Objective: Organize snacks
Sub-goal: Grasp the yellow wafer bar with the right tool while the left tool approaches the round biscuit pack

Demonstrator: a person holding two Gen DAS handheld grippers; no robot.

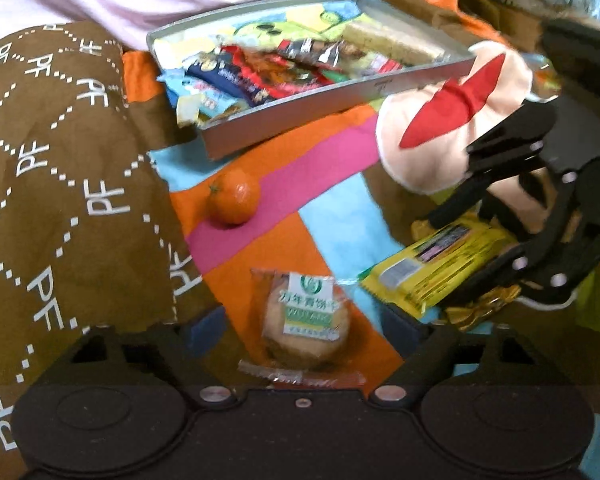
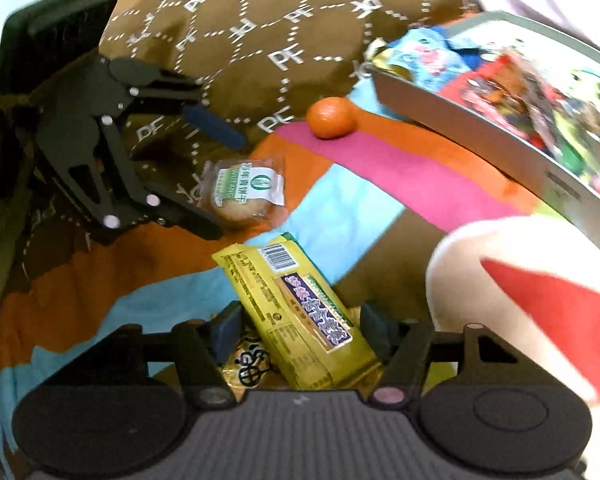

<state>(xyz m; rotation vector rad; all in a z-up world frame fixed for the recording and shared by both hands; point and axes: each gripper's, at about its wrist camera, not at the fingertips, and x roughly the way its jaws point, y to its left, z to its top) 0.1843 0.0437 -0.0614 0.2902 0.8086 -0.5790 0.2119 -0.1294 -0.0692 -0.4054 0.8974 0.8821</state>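
Note:
A clear-wrapped round biscuit with a green and white label lies on the patchwork blanket. My left gripper stands open around it, one finger on each side with gaps; the right wrist view also shows this gripper and biscuit. A long yellow snack packet lies flat between the fingers of my right gripper. The right pad is at the packet's edge and the left pad stands a little off, so this gripper is open. A gold wrapper lies under the packet. A metal tin behind holds several snack packets.
A mandarin rests on the pink stripe between the biscuit and the tin. A cream and red plush toy lies right of the tin, close to my right gripper. A brown patterned cushion bounds the left side.

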